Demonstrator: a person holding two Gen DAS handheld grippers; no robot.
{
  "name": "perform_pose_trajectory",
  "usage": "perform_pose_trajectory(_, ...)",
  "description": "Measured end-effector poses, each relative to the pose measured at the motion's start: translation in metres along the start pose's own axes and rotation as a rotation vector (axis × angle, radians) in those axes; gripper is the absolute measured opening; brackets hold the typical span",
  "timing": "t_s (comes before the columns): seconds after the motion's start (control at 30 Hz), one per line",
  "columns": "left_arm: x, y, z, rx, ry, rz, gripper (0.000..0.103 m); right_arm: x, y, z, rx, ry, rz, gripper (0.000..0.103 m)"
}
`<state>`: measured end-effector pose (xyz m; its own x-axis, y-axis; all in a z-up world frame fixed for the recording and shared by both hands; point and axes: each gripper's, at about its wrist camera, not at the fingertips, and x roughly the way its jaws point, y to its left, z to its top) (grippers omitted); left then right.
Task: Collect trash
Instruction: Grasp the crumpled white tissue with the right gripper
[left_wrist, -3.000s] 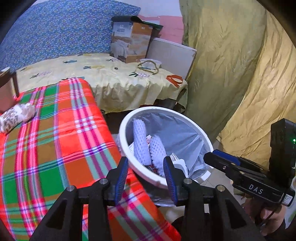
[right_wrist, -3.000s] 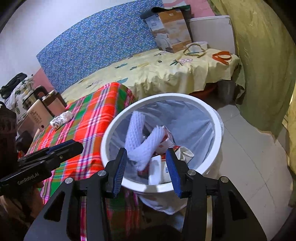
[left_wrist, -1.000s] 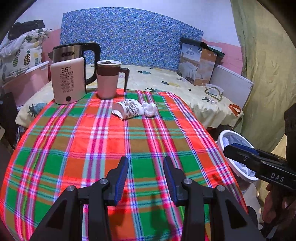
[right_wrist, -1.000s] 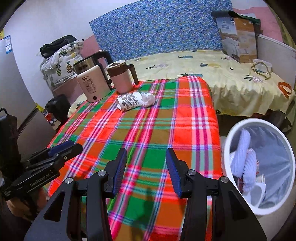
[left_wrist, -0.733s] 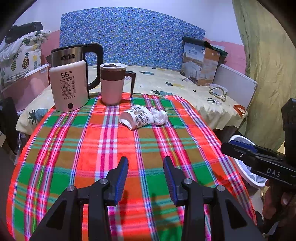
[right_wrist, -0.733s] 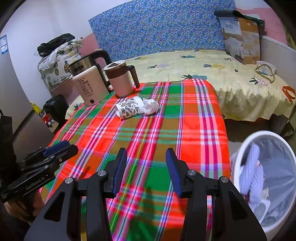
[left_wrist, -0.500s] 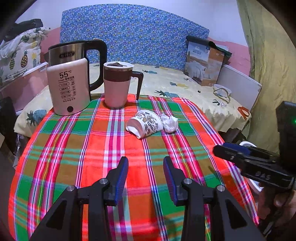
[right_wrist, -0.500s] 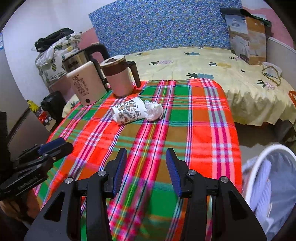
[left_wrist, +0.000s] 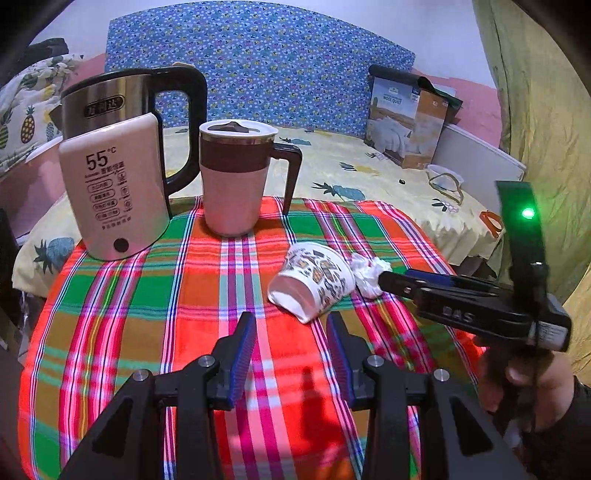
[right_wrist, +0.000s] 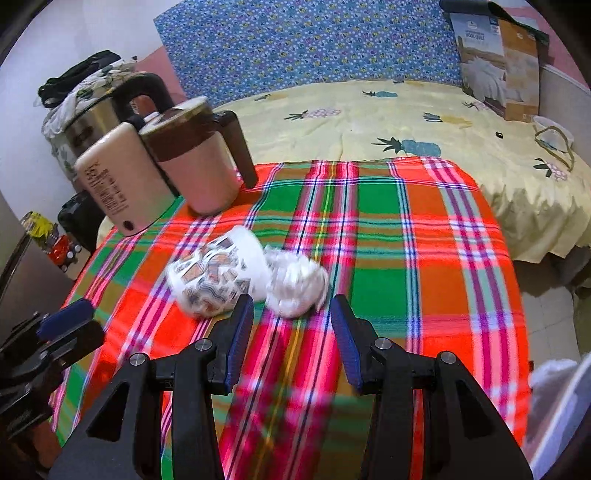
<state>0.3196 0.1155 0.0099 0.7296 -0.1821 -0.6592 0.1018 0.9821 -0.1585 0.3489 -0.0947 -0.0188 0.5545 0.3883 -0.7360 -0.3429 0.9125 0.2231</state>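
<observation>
Cup (left_wrist: 314, 282) lies tipped on your surface (left_wrist: 207, 295), touching the wad (right_wrist: 295, 282). Your left gripper (left_wrist: 290, 354) has just been opening, cup just ahead of its jaws; your right gripper (right_wrist: 291, 339) gapes empty, wad just ahead.

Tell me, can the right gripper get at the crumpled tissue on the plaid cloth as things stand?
Probably yes. The right gripper is open and empty, with the tissue just ahead of it and nothing between them. The tipped paper cup touches the tissue's left side and might get nudged.
</observation>
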Motion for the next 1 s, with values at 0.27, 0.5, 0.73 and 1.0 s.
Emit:
perform_pose_trajectory(0.27, 0.03, 0.005, 0.022, 0.009, -0.015, -0.039, 0.052, 0.027, -0.013, 0.011, 0.068, 0.033, 0.032, 0.026)
perform_pose_trajectory(0.5, 0.05, 0.011, 0.029, 0.001, 0.0, -0.023, 0.052, 0.033, -0.009, 0.02, 0.078, 0.034, 0.056, 0.025)
perform_pose_trajectory(0.73, 0.029, 0.031, 0.018, -0.048, -0.004, 0.008, 0.052, 0.025, 0.011, 0.001, 0.027, 0.093, 0.172, 0.024)
perform_pose_trajectory(1.0, 0.0, 0.044, 0.001, -0.098, -0.011, 0.042, 0.052, 0.001, 0.049, -0.037, -0.04, 0.164, 0.333, 0.024)
